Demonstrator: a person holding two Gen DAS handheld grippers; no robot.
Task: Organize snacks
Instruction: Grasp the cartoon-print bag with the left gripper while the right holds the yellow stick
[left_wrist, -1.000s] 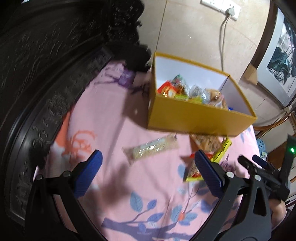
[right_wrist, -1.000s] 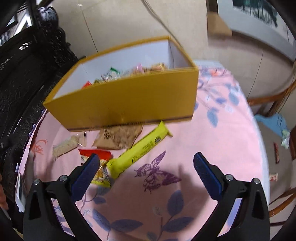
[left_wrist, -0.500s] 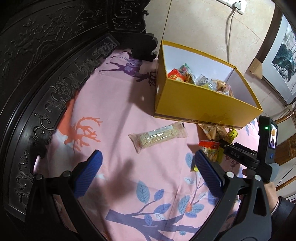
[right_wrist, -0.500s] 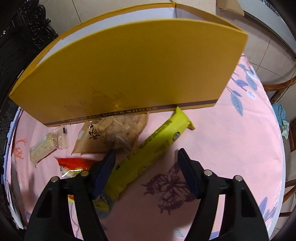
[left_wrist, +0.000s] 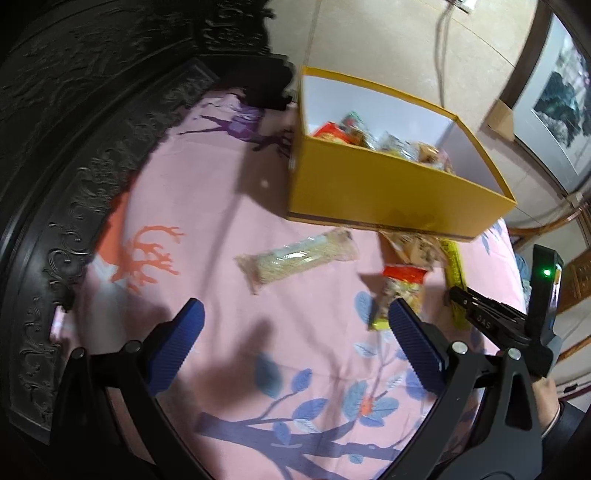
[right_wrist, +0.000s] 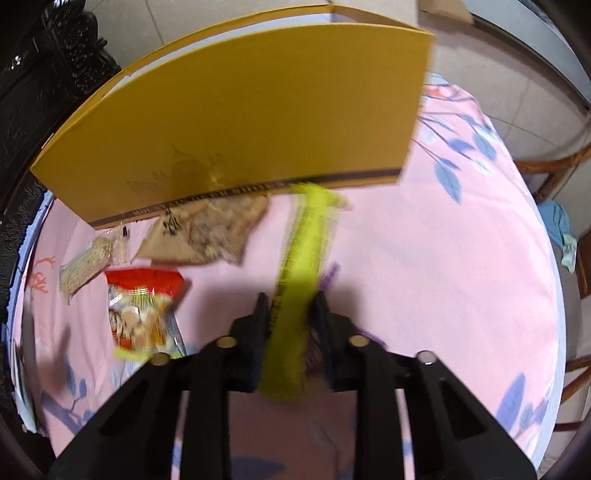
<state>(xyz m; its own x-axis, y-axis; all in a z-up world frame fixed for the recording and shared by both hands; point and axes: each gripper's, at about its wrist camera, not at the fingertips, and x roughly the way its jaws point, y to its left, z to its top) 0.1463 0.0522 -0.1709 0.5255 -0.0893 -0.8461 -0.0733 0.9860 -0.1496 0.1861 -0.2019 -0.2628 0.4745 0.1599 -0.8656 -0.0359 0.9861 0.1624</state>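
A yellow box (left_wrist: 388, 195) with several snacks inside stands on the pink cloth; it also shows in the right wrist view (right_wrist: 240, 129). My right gripper (right_wrist: 290, 314) is shut on a long yellow snack bar (right_wrist: 303, 251), which points toward the box. The bar (left_wrist: 453, 273) and the right gripper (left_wrist: 480, 317) also show in the left wrist view. My left gripper (left_wrist: 291, 332) is open and empty above the cloth, short of a clear pale snack bar (left_wrist: 299, 256). A red packet (right_wrist: 142, 306) and a brown packet (right_wrist: 210, 232) lie in front of the box.
A dark carved wooden frame (left_wrist: 74, 166) curves around the table's left edge. The pink cloth (right_wrist: 443, 258) with blue leaf prints covers the table. A wooden chair (right_wrist: 554, 173) stands beyond the right edge. A tiled wall with a cable (left_wrist: 441, 48) is behind the box.
My right gripper has moved down and closed on the yellow snack bar, which has turned to point straight ahead. My left gripper stays open and has shifted slightly.
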